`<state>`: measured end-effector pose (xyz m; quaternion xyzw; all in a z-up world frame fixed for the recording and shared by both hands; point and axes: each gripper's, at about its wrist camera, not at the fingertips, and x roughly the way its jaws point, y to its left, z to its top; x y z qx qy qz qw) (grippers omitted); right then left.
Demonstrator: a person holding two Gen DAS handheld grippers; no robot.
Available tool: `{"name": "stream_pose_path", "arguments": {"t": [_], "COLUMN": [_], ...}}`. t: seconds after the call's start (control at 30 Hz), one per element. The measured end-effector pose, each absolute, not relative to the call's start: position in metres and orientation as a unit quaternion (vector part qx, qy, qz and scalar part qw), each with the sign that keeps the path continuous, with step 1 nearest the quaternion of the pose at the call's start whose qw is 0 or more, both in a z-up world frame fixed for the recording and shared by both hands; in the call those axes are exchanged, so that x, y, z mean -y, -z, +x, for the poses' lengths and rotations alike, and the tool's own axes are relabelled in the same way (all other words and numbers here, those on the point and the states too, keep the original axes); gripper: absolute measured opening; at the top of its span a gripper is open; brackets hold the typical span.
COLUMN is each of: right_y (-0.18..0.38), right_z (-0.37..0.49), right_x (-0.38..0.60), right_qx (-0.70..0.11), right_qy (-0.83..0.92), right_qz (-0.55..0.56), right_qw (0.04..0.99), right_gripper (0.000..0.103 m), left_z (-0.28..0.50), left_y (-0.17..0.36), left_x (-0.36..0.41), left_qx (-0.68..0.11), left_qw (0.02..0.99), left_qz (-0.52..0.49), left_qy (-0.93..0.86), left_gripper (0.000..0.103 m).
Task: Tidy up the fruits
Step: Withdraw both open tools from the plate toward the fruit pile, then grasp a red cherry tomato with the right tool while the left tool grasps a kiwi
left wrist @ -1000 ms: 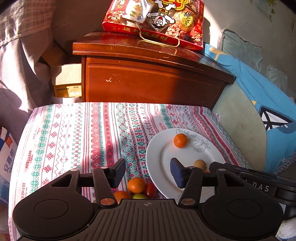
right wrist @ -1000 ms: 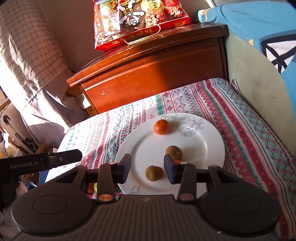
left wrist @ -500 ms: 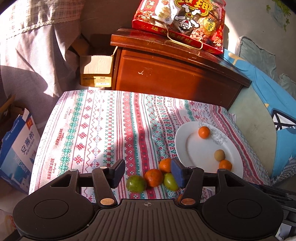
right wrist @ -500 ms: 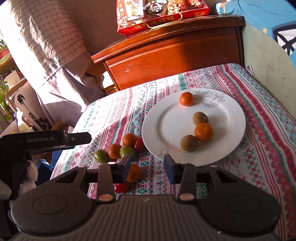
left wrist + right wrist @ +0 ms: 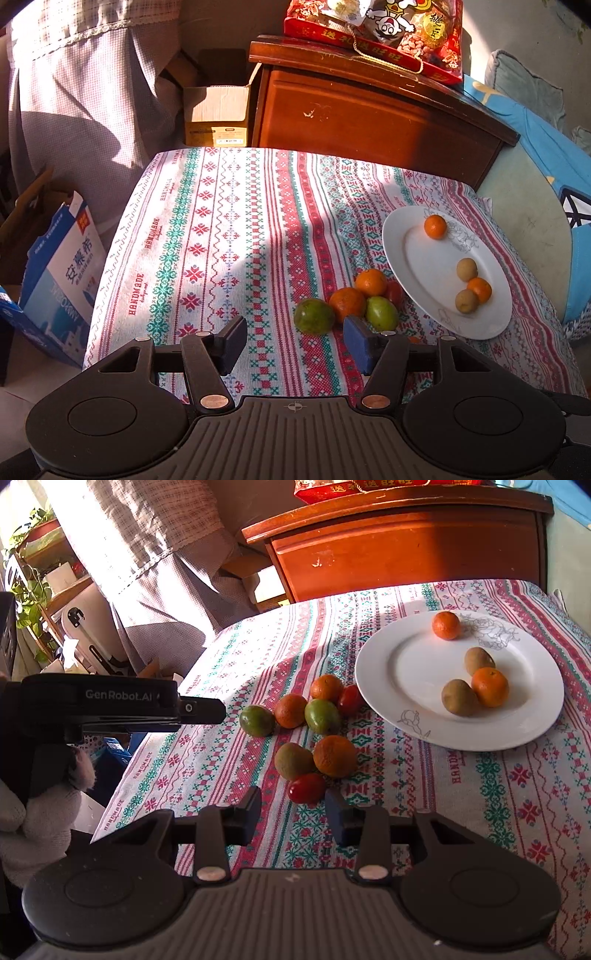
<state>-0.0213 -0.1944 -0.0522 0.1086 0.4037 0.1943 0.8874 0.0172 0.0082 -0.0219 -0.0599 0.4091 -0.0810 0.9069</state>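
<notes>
A white plate (image 5: 406, 664) on the patterned tablecloth (image 5: 480, 794) holds two oranges (image 5: 489, 686) and two kiwis (image 5: 459, 697). Left of the plate lies a loose pile: oranges (image 5: 334, 756), green fruits (image 5: 321, 716), a kiwi (image 5: 293, 760) and red tomatoes (image 5: 306, 788). My right gripper (image 5: 293, 814) is open and empty, just short of the nearest tomato. My left gripper (image 5: 294, 343) is open and empty, just short of a green fruit (image 5: 314, 316); its body shows in the right wrist view (image 5: 110, 701). The plate also shows in the left wrist view (image 5: 424, 273).
A brown wooden cabinet (image 5: 369, 118) stands behind the table with a red snack bag (image 5: 376, 18) on top. A cardboard box (image 5: 216, 110) and a curtain (image 5: 92, 92) are at the back left. A blue carton (image 5: 59, 277) stands left of the table.
Both grippers have drawn back and up from the plate. More of the table shows, and the loose pile now lies ahead of both open grippers.
</notes>
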Motion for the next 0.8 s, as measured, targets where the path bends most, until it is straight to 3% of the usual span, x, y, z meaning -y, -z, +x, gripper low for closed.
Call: {"name": "stream_pose_path", "arguments": {"t": [0.37,0.5,0.8], "right_y": [0.063,0.064,0.062], "right_z": [-0.014,-0.013,-0.021], "right_x": [0.182,0.179,0.189], "right_qx": [-0.393,-0.387,-0.393], "right_qy": [-0.184,-0.181,-0.183], "right_qz": [0.069,0.052,0.048], "right_qw": [0.898,0.903,0.9], "right_gripper": [0.032,0.023,0.021], "left_z": [0.019,0.018,0.015], "left_y": [0.027,0.029,0.032], "left_x": [-0.014,-0.012,0.0], "left_qx": [-0.424,-0.423,-0.418], "left_qw": [0.9,0.9,0.899], "left_qz": [-0.068,-0.063,-0.056], "left_qy": [0.079,0.087,0.117], "left_gripper": [0.059,0.059,0.057]}}
